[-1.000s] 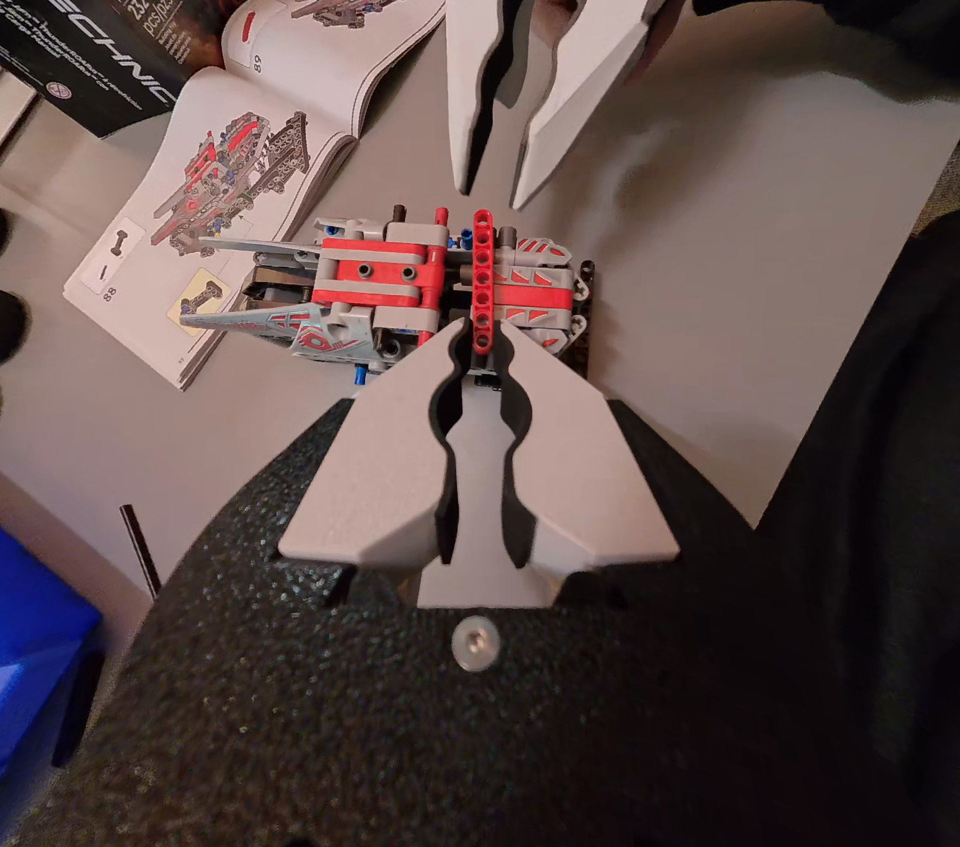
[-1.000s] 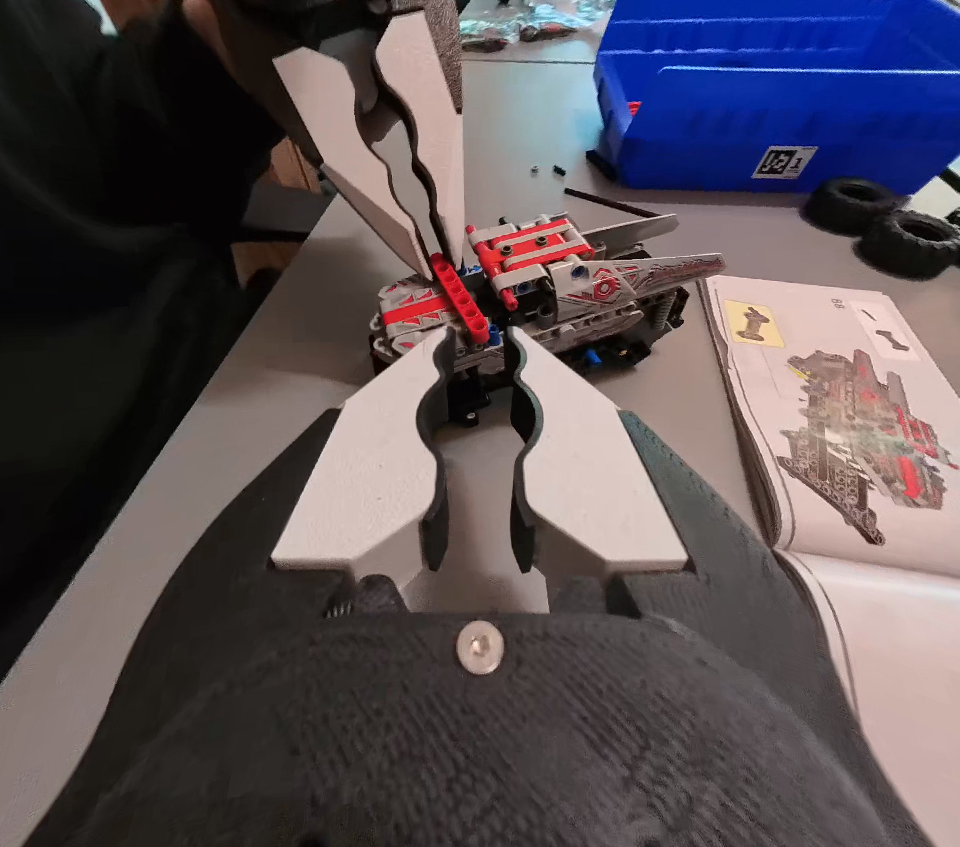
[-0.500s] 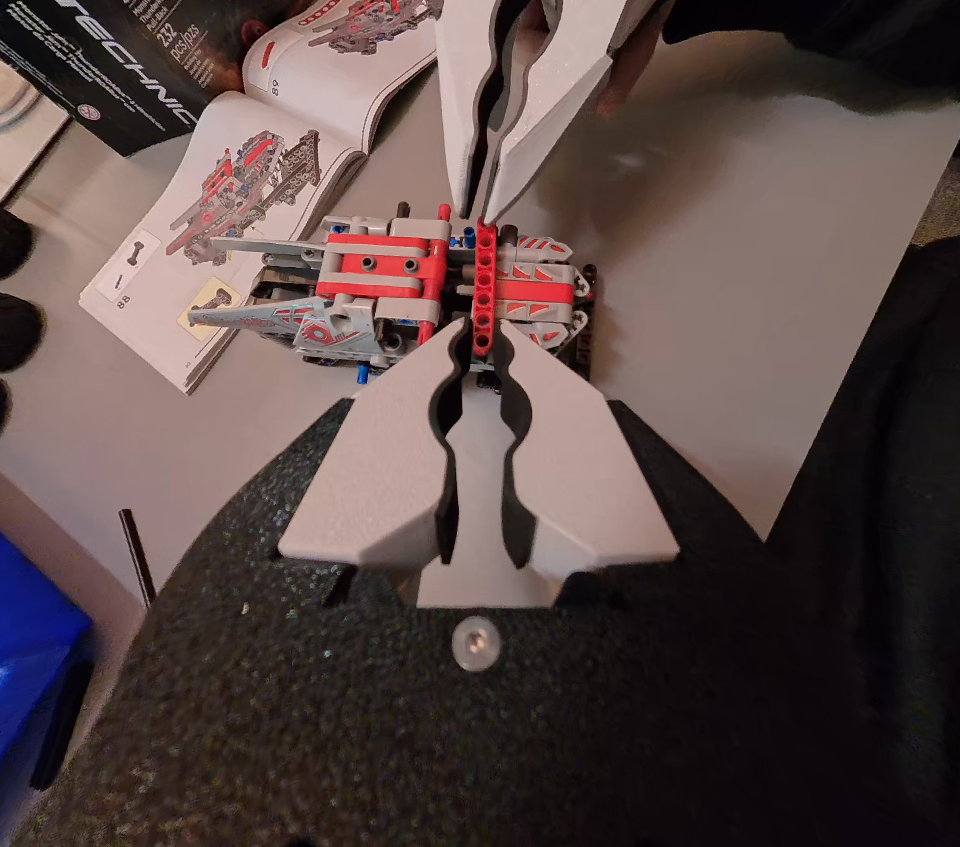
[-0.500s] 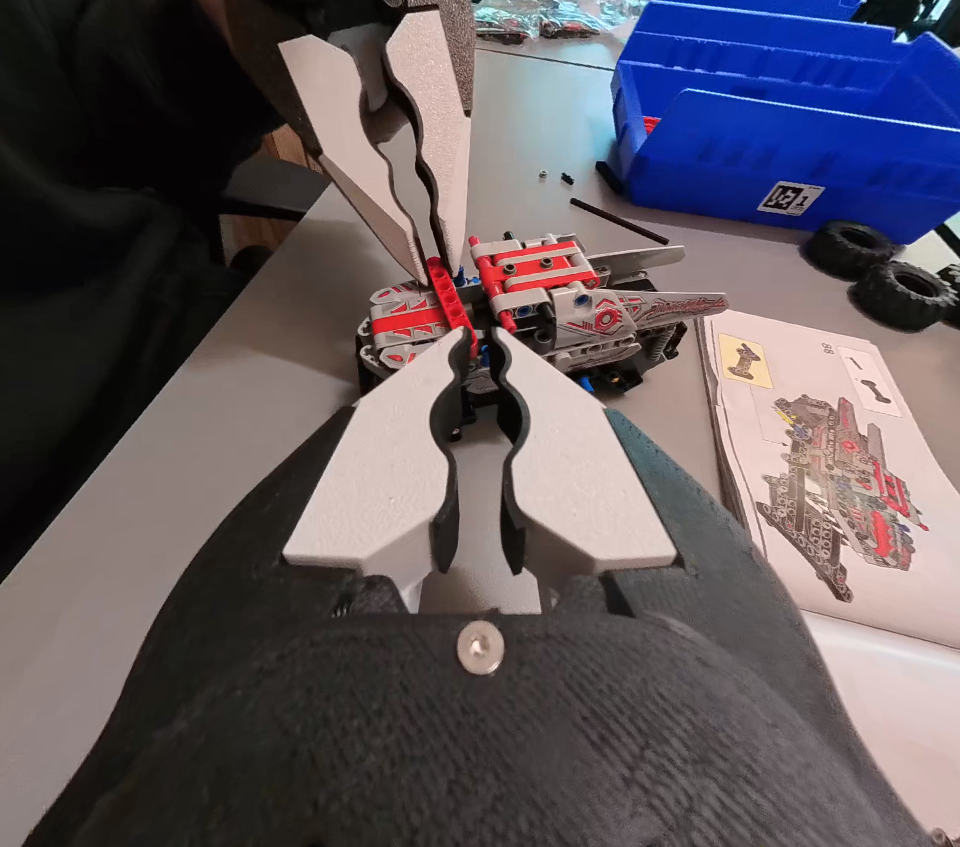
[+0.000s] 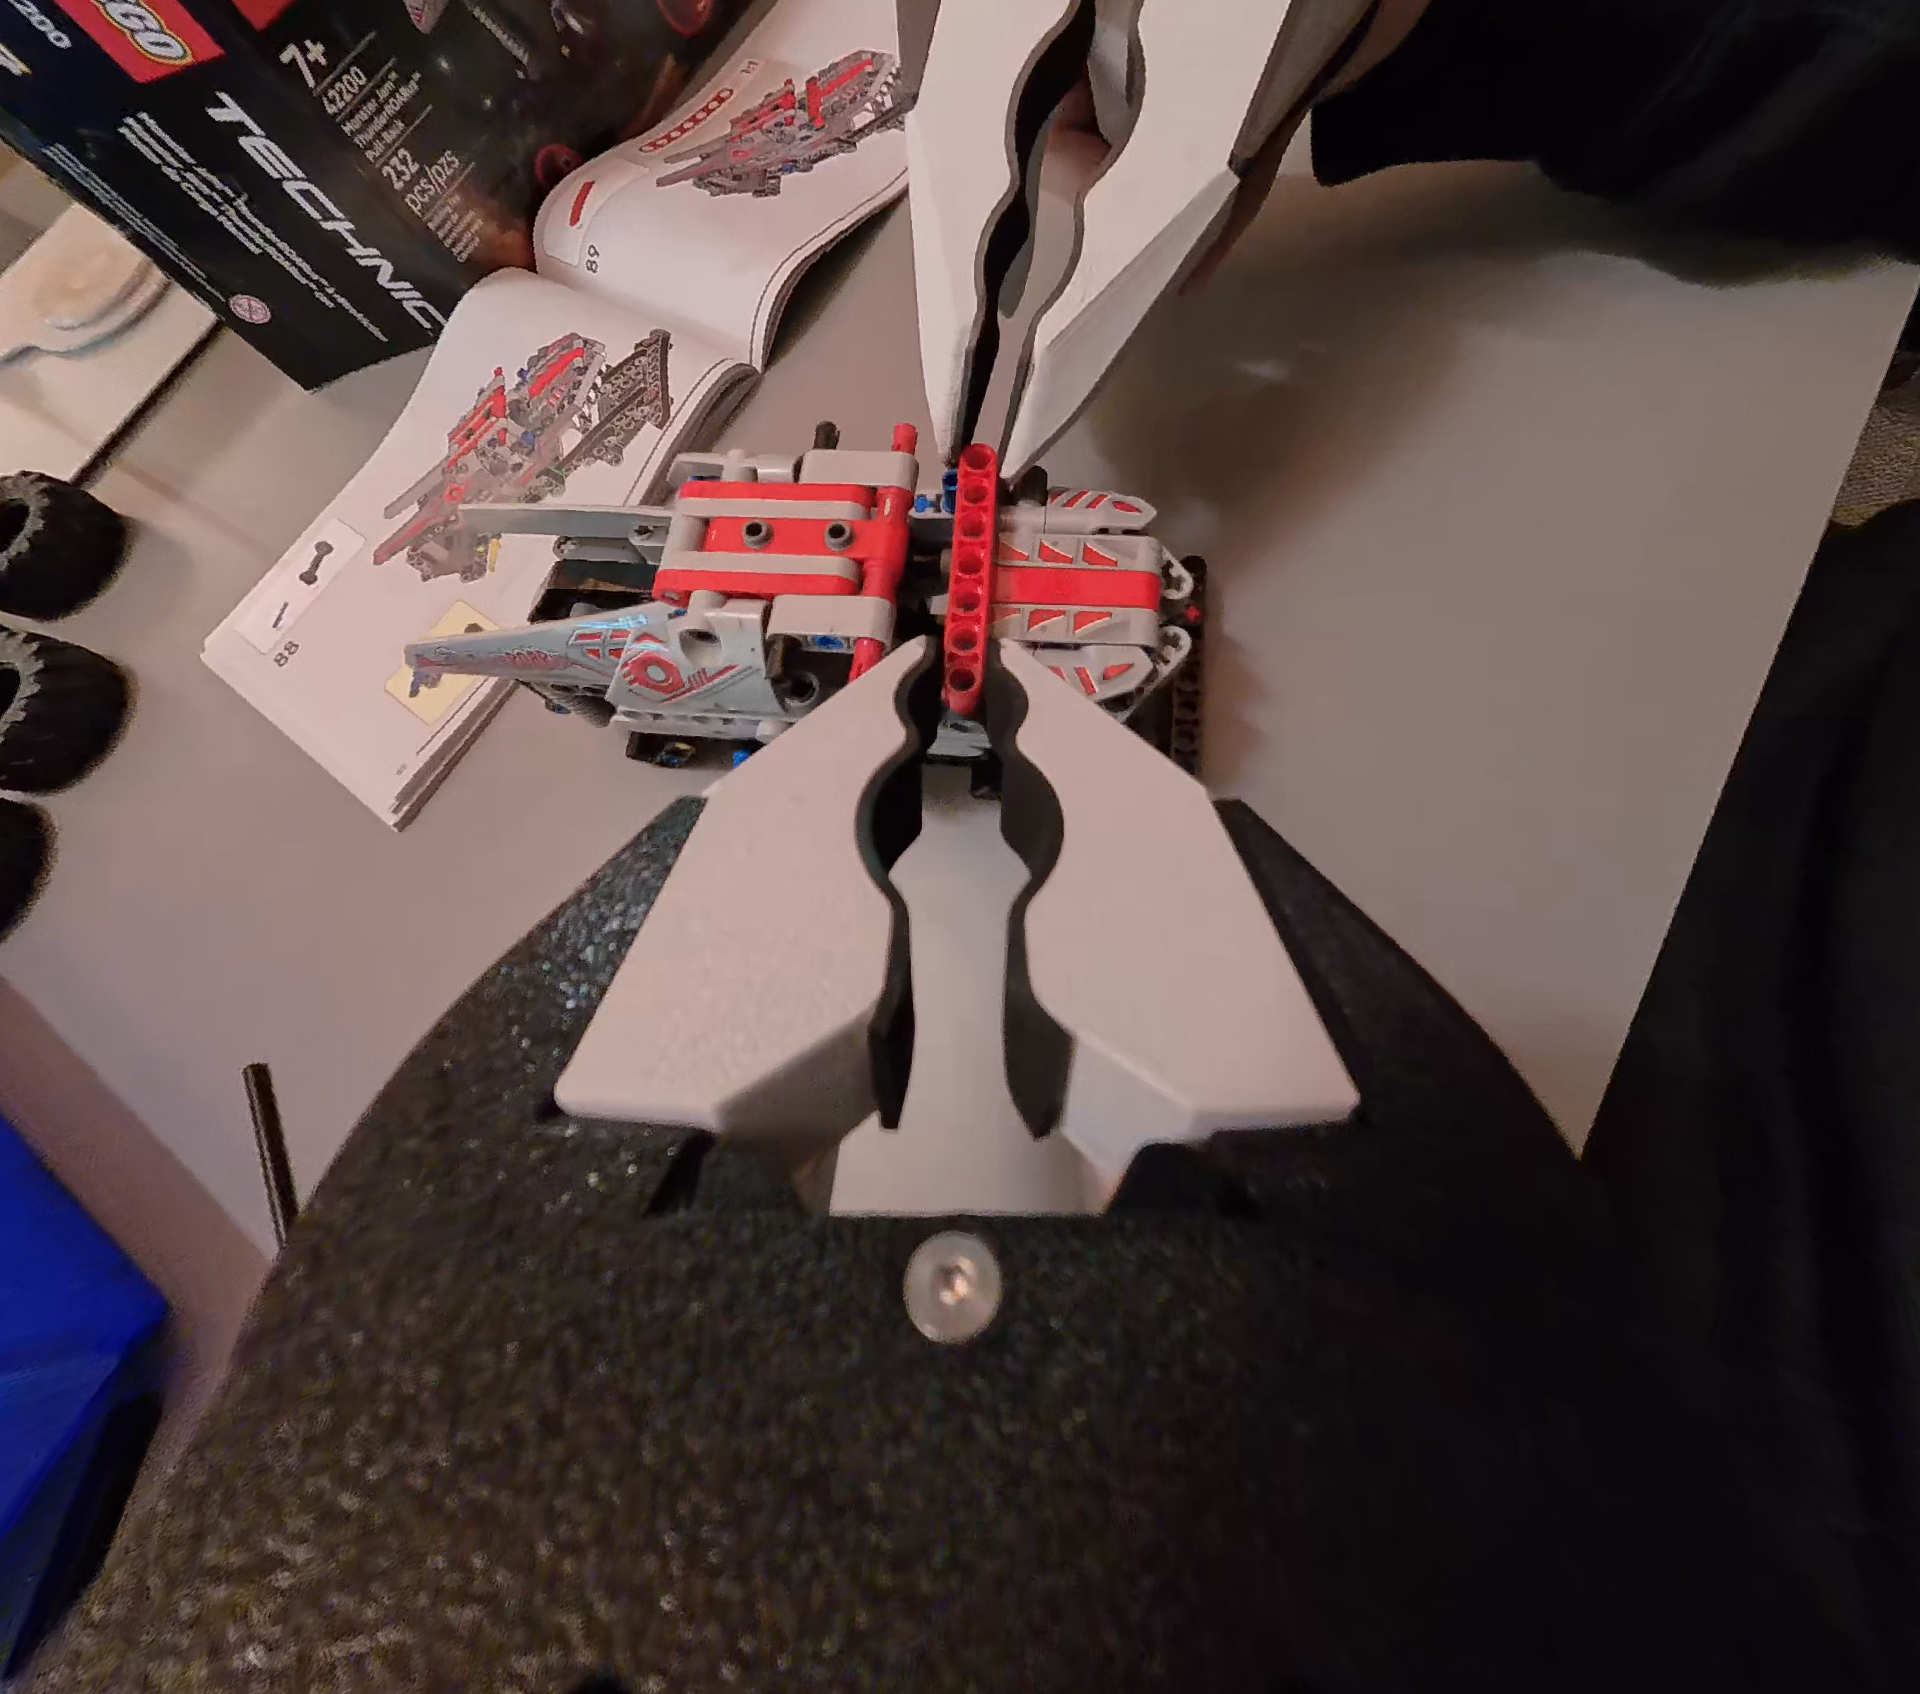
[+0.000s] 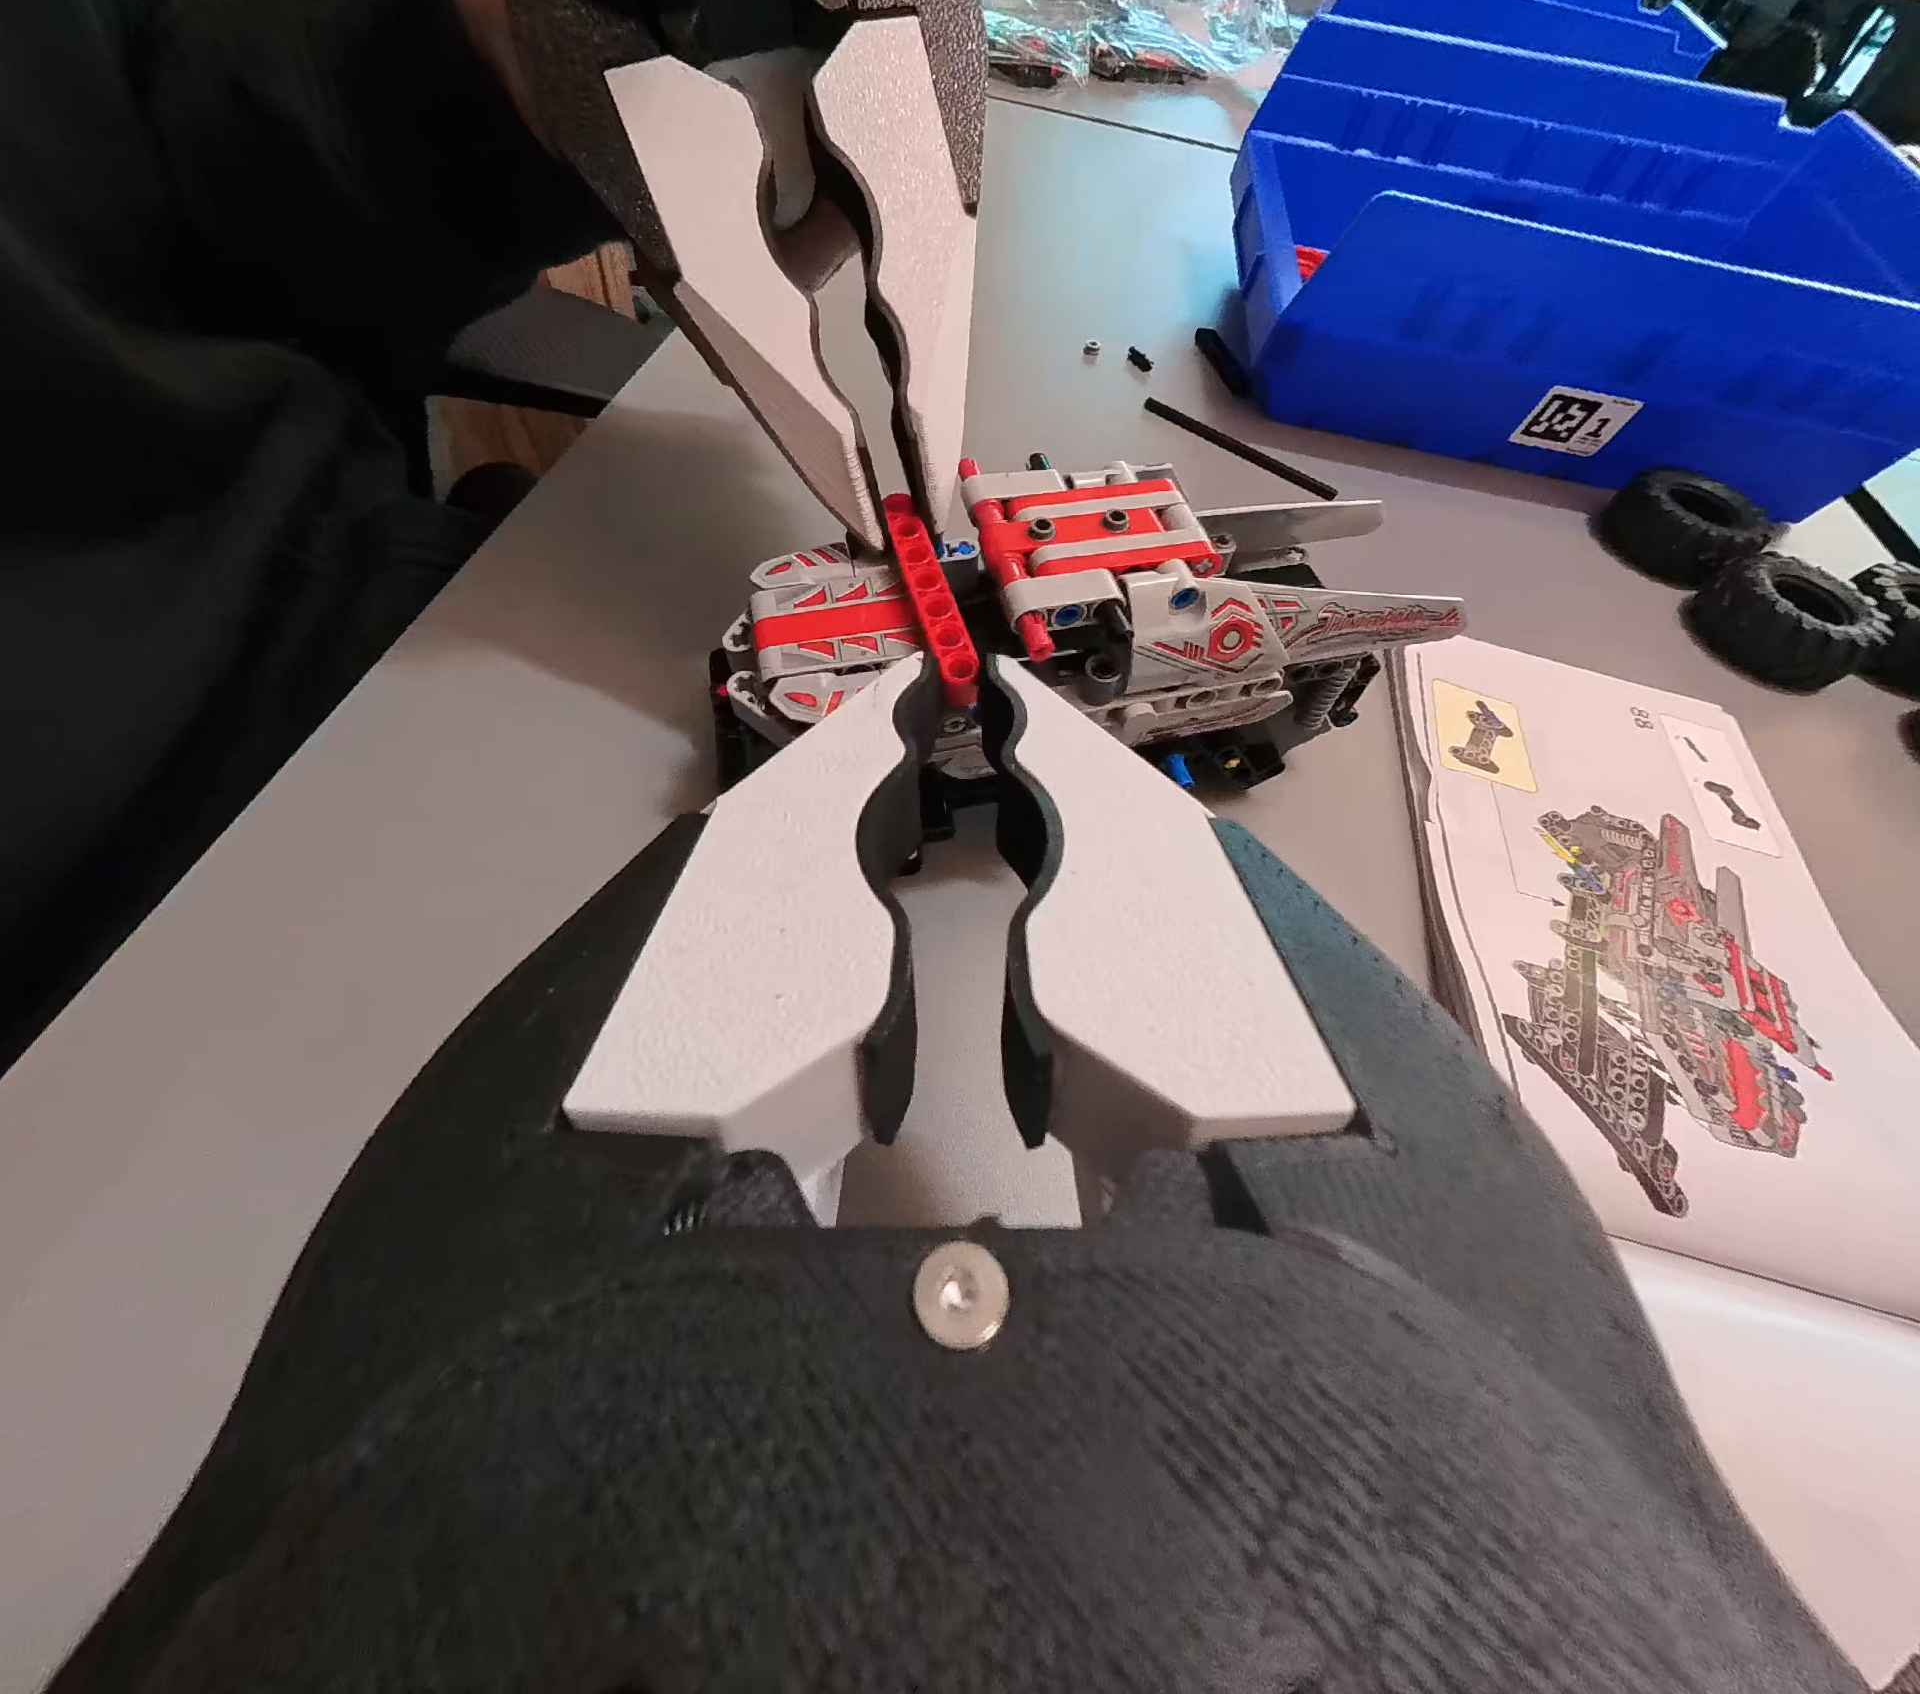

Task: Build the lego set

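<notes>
Grey tabletop (image 6: 520, 709) in a cluttered workshop carries the lego model (image 5: 831, 595), a grey-and-red vehicle body lying near the table's middle, with the open instruction booklet (image 5: 499, 439) just beside it and the set's box (image 5: 312, 86) farther off. Judging by what lies around, the build is well along but unfinished: the body panels and chassis are together, while several black tyres (image 6: 1787, 605) sit loose on the table, well apart from the model, and a thin black axle (image 6: 1236, 444) and two tiny pins lie near the blue bins (image 6: 1558, 314). A red holed beam (image 5: 968, 579) lies across the model's top, and both tools meet at it. The left gripper (image 5: 961, 673) has its tips narrowly parted around the beam's near end; whether they actually clamp it I cannot tell. The right gripper (image 5: 982, 439) comes from the far side, its tips almost together at the beam's other end, and contact is likewise unclear. The model's long axis runs left to right in the left wrist view, its pointed nose panels aiming left toward the booklet; the beam sits crosswise to that axis, running near to far.
</notes>
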Motion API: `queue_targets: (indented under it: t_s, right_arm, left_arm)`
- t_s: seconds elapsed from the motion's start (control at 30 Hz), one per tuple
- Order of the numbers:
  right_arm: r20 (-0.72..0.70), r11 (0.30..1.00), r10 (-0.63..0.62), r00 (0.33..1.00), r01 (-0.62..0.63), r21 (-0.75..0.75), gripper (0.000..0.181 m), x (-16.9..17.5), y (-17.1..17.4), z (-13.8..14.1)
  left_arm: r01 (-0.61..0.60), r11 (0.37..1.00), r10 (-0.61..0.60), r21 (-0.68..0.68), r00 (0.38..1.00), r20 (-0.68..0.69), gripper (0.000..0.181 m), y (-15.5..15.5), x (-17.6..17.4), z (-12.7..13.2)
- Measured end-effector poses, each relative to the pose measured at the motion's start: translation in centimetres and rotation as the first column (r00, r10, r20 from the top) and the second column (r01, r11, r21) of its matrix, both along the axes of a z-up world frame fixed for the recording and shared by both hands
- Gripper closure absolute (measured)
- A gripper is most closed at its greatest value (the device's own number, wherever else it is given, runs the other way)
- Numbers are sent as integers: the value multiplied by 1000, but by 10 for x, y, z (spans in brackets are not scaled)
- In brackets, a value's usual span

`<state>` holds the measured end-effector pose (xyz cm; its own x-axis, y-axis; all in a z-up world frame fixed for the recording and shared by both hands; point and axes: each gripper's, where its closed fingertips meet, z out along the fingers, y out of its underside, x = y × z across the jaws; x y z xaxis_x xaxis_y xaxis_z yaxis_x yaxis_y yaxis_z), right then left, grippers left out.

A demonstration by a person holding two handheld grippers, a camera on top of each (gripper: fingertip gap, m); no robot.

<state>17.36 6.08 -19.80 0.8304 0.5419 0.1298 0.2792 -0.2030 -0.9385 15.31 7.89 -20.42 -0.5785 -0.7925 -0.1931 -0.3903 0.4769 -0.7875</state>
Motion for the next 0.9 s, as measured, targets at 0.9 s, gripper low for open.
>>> queue_targets:
  t_s: [0.9]
  right_arm:
    - [22,995,-94,995,94,-16,175,-5,12,3]
  left_arm:
    - [-80,960,109,-269,990,93,174,15,-6,5]
